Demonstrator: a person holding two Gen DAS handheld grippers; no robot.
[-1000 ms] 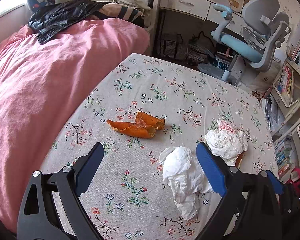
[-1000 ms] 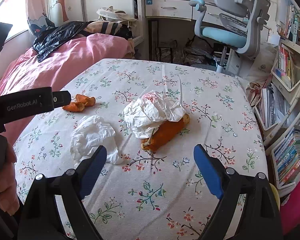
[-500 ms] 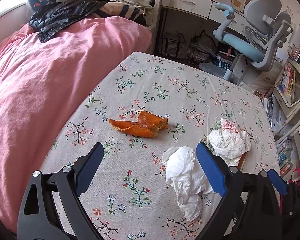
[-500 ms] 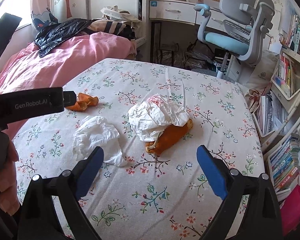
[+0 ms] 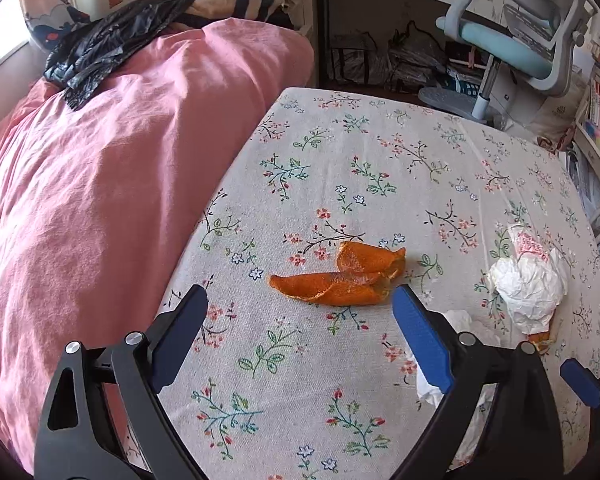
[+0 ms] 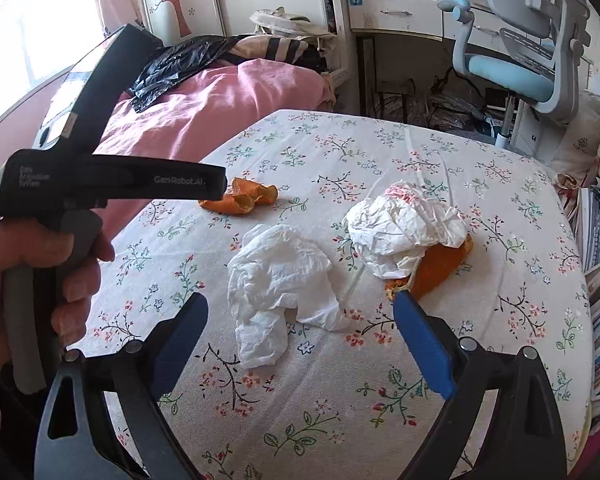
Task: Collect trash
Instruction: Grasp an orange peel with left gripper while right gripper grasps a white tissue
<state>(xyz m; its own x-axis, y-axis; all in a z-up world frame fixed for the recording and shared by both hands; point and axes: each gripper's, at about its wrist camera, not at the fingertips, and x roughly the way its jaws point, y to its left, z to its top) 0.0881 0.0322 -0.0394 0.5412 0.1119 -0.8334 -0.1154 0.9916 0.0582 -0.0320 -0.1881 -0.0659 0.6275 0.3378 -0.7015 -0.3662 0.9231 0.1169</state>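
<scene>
Both wrist views look forward and down over the floral worktop [image 5: 380, 168] from close above, the left nearer the bed [image 5: 100, 180], sharing the peel [image 5: 340, 280] (and tissues [image 6: 280, 280]).

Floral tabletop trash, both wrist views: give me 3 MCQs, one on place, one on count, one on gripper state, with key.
1. What lies under the far crumpled paper?
A. a spoon
B. orange peel
C. a book

2. How many white paper wads lie on the floral tablecloth?
A. two
B. four
C. none

3. How is the left gripper?
A. shut on peel
B. shut on tissue
C. open, holding nothing

Key: B, an orange peel sticks out beneath that paper. A, only the near tissue and the far wad show. C, its blue fingers stand wide apart short of the loose peel pieces; the right gripper is open too.
</scene>
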